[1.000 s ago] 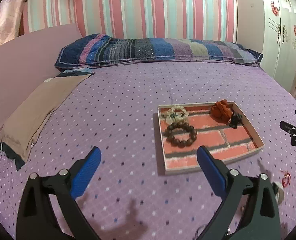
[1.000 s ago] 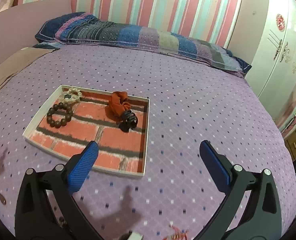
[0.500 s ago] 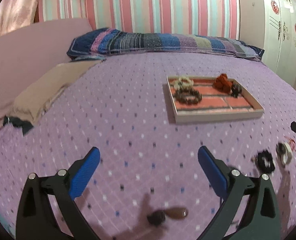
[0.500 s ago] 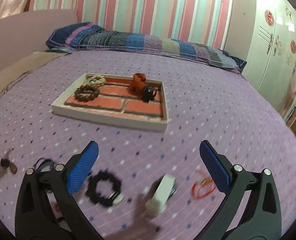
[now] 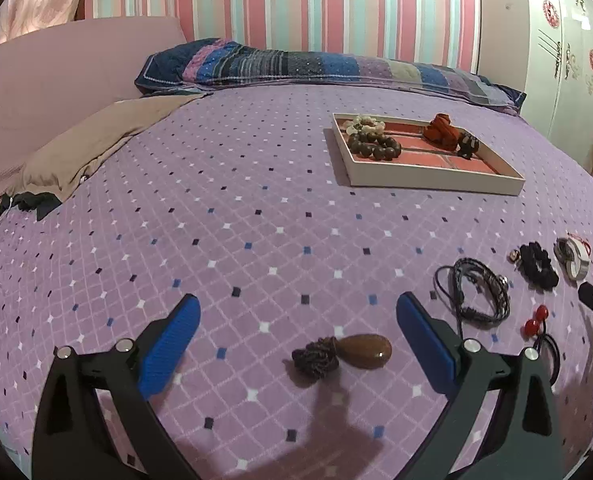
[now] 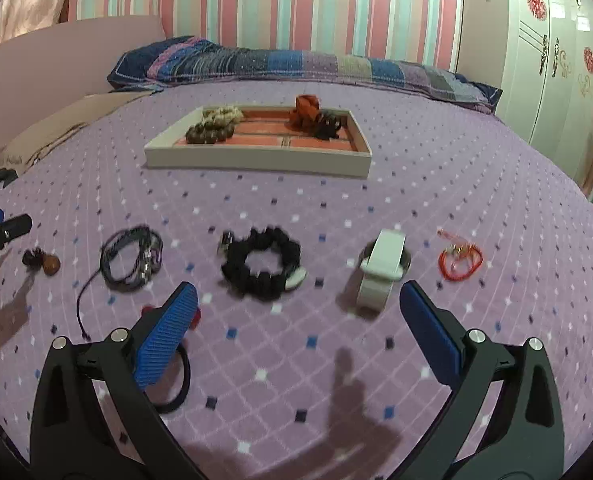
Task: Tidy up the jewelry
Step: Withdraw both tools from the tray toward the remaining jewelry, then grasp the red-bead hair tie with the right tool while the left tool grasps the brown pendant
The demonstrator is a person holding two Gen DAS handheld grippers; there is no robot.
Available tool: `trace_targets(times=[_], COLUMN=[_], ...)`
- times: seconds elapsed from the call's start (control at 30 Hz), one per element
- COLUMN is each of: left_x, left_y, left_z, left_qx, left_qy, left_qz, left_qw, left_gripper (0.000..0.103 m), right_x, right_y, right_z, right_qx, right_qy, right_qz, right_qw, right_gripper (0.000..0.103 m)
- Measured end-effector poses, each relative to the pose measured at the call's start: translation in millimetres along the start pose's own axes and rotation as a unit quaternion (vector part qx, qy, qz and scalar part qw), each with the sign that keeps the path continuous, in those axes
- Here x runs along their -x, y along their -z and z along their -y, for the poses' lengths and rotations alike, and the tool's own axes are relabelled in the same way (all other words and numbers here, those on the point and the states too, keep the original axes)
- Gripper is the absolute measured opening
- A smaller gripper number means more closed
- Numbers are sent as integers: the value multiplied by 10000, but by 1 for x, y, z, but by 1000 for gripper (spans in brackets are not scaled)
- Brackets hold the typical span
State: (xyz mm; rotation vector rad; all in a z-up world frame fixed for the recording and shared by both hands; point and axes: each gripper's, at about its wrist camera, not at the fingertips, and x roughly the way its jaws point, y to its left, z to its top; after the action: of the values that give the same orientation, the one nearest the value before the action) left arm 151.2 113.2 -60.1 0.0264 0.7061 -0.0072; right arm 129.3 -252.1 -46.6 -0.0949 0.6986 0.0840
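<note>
On the purple bed (image 5: 256,184), at six o'clock between my wide left tongs (image 5: 296,324), lies a smooth brown teardrop pendant (image 5: 364,351) with a knotted tassel: light, hard, slippery, so I judge its narrow neck the best hold; my right tongs (image 6: 296,312) gape empty before a soft black scrunchie (image 6: 262,260), the tray (image 6: 256,158) at twelve

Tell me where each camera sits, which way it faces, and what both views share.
Left wrist: on the left gripper, low over the bedspread, facing the pillows; its open blue fingers frame a brown pendant.
Right wrist: on the right gripper, same heading; open fingers before a black scrunchie and a white band.
Shared: the tray, the scrunchie, the pendant, a braided bracelet; each view catches the other gripper's tip at its edge.
</note>
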Motion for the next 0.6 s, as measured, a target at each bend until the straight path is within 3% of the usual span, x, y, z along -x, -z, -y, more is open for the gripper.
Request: trace_targets(times=[0.5,0.6], left_x=[-4,-7], left_y=[31,34], left_z=[-9,-11], left_qx=[-117,-120], left_qy=[-49,17], left_qz=[74,30], left_qw=[9999,9999], left_gripper=[95,86], right_x=[-4,-4], right_y=[35,39], right_z=[-26,-33], right_qx=[247,346], right_qy=[-103,-147], right_qz=[-227,-278], right_qw=[9994,9989], right_gripper=[98,95])
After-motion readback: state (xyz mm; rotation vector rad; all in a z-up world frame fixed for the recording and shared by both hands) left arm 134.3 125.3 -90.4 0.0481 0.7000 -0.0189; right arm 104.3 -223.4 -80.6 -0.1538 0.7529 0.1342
